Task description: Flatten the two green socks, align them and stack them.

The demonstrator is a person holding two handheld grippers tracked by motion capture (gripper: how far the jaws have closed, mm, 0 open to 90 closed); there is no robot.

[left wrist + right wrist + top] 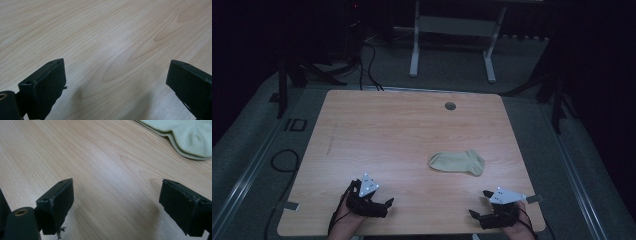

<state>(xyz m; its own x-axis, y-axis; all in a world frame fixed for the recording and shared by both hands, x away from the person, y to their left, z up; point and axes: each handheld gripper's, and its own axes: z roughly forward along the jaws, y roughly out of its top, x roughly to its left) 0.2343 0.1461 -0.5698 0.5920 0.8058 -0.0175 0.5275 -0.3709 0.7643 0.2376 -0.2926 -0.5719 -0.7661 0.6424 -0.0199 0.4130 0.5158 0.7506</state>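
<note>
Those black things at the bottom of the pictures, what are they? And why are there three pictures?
They are grabbing tools, each with two black jaws. A person holds one in each hand: the left gripper and the right gripper. The high view looks down from above onto a wooden table. The other two pictures come from small cameras riding on the tools, looking along their jaws: the left gripper and the right gripper. Both stand open and hold nothing. On the table lies one pale green sock, closer to the right gripper. You can see its edge up close too.
</note>
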